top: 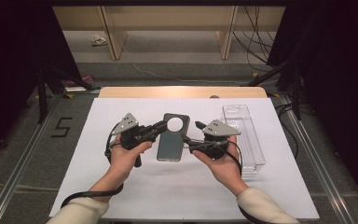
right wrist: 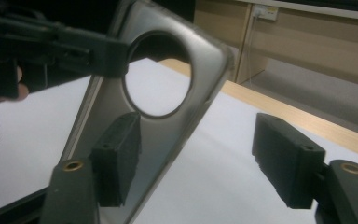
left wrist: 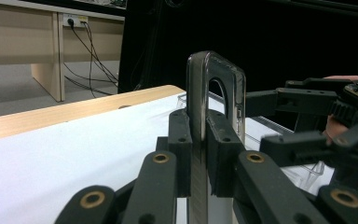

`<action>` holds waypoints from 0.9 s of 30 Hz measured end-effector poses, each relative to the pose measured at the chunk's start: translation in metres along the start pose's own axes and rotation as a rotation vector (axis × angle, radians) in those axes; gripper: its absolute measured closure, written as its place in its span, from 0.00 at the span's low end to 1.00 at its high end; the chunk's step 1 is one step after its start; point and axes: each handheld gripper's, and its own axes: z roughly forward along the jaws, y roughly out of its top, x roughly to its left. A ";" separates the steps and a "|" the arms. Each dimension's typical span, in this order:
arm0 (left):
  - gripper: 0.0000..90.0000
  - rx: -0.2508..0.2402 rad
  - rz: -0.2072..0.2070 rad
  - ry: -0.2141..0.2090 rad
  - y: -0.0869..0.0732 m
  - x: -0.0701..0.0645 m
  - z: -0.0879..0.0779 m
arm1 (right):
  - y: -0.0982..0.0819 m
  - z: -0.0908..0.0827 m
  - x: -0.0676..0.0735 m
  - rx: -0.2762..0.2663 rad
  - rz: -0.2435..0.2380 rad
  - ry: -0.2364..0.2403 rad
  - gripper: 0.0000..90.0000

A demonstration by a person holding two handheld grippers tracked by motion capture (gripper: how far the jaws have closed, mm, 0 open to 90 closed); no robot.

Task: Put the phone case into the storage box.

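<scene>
- A white sheet (top: 135, 186) covers a wooden table (top: 182, 92), with grey floor, pale wooden furniture legs and trailing cables beyond its far edge, and dark curtains at both sides.
- A translucent smoky phone case (top: 170, 140) with a large round camera hole near its top is held above the middle of the sheet, closer to the far edge than the near one.
- The left gripper (top: 159, 126) comes in from the left side; its jaws are clamped on the case's edge close to the round hole, and the left gripper view shows both pads pressed flat against the thin wall of the case (left wrist: 200, 121).
- The right gripper (top: 193, 135) is at the case's right side; its jaws stand apart, one pad close beside or behind the case (right wrist: 168, 60), the other well clear of it.
- A clear plastic tray (top: 244, 135) lies along the right edge of the sheet, just beyond the right hand (top: 223, 163).
</scene>
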 end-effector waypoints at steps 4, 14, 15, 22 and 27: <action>0.90 -0.001 0.004 -0.001 0.000 -0.002 0.000 | 0.002 0.001 -0.004 -0.009 0.025 -0.003 0.45; 0.90 0.000 0.005 0.001 -0.001 -0.003 0.001 | 0.013 0.005 -0.004 -0.043 0.049 -0.009 0.56; 0.90 -0.001 0.007 0.002 0.000 -0.003 0.001 | 0.013 0.004 -0.004 -0.042 0.049 -0.006 0.58; 0.90 -0.003 0.006 0.007 0.000 -0.002 0.001 | 0.014 0.004 -0.008 -0.047 0.064 -0.008 0.63; 0.90 -0.003 0.008 0.008 -0.001 -0.002 0.001 | 0.016 0.003 -0.009 -0.051 0.074 -0.004 0.68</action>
